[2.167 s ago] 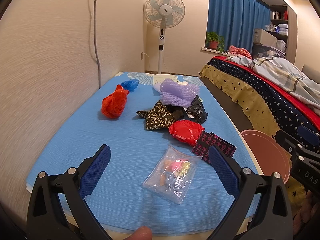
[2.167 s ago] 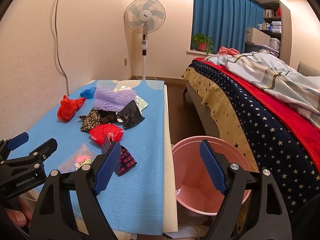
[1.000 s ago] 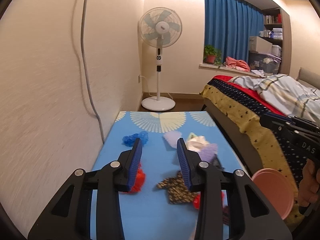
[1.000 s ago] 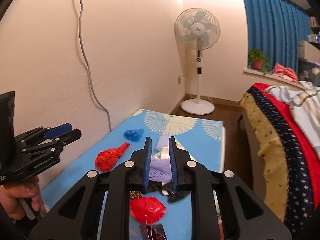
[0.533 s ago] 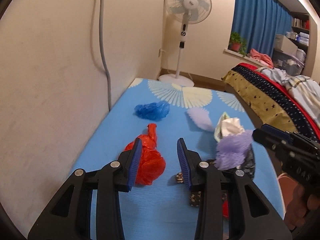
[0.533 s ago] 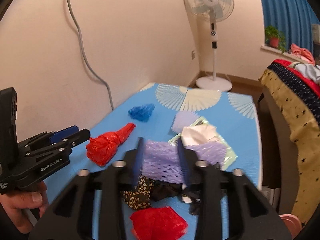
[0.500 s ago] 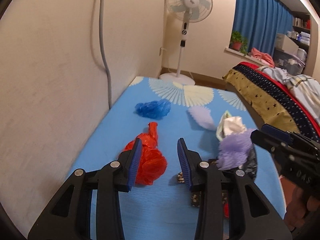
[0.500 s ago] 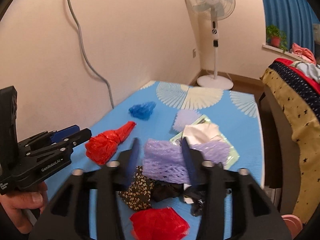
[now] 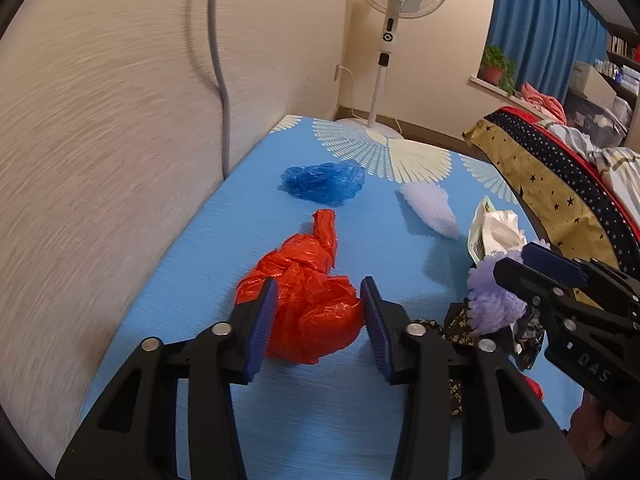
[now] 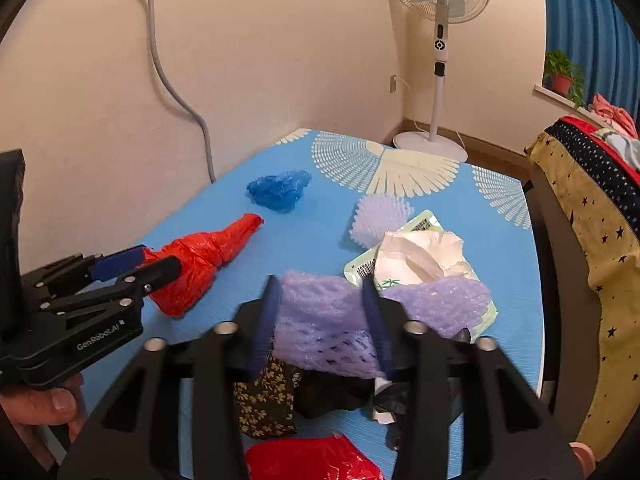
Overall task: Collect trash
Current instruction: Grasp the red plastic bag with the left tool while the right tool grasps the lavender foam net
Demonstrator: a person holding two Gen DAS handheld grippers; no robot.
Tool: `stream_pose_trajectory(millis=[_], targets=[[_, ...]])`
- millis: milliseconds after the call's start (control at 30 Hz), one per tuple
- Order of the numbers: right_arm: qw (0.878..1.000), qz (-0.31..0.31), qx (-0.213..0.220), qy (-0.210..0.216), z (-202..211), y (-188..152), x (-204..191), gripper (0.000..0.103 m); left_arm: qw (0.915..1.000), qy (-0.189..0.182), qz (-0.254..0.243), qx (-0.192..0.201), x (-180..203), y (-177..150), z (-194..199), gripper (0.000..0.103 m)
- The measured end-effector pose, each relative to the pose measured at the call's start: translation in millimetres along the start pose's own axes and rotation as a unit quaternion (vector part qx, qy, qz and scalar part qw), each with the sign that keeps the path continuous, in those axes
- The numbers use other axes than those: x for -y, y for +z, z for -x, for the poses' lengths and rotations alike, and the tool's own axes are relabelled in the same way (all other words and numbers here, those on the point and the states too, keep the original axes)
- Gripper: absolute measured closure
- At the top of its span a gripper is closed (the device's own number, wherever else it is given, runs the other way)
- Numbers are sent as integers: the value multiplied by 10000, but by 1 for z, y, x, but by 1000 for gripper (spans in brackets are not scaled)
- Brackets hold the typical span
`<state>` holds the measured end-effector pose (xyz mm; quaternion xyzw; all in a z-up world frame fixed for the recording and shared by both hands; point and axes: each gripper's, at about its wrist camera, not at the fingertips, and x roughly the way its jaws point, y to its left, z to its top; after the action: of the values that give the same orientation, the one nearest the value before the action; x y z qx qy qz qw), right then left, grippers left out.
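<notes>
Trash is spread over the blue mat (image 10: pixel 320 236), and I count roughly nine bits. Nearest, at the bottom of the right wrist view, there's one red crumpled wrapper (image 10: pixel 312 465), one dark floral wrapper (image 10: pixel 267 398) and one black wrapper (image 10: pixel 336 394). Then one purple foam net (image 10: pixel 328 320), lying crosswise with its long axis left to right — the right gripper (image 10: pixel 322 322) has its jaws parted around the net's left end, pads either side, can't tell if they're actually pressing yet. The left gripper (image 9: pixel 316 322) is open too, straddling the fat near end of the one orange-red plastic bag (image 9: pixel 308 300); that bag runs near to far, with its twisted tail pointing away toward the wall. Behind the net sits one white crumpled paper (image 10: pixel 420 256) on one green-edged packet (image 10: pixel 424 222), then one pale foam net (image 10: pixel 378 212), and farthest out one blue plastic bag (image 10: pixel 278 190). One standing fan (image 10: pixel 438 40) is at the back wall.
</notes>
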<state>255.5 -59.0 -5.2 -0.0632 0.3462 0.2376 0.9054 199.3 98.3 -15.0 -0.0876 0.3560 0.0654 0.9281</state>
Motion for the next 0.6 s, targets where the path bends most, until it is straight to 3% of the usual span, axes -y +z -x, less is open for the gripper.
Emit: stream_pose_trajectory(millis=[33, 100, 200, 600], targets=[[10000, 22, -12, -2, 0, 0, 0, 80, 10000, -7, -13, -16, 0, 0, 0, 72], [10000, 15, 7, 33, 2, 0, 1, 86, 10000, 14, 3, -1, 0, 1, 1, 81], [9999, 8, 109, 71, 9, 3, 3, 94, 10000, 20, 71, 59, -1, 4, 5, 84], [9954, -260, 853, 353, 68, 23, 2, 95, 9984, -152, 181, 504, 2, 14, 45, 87]])
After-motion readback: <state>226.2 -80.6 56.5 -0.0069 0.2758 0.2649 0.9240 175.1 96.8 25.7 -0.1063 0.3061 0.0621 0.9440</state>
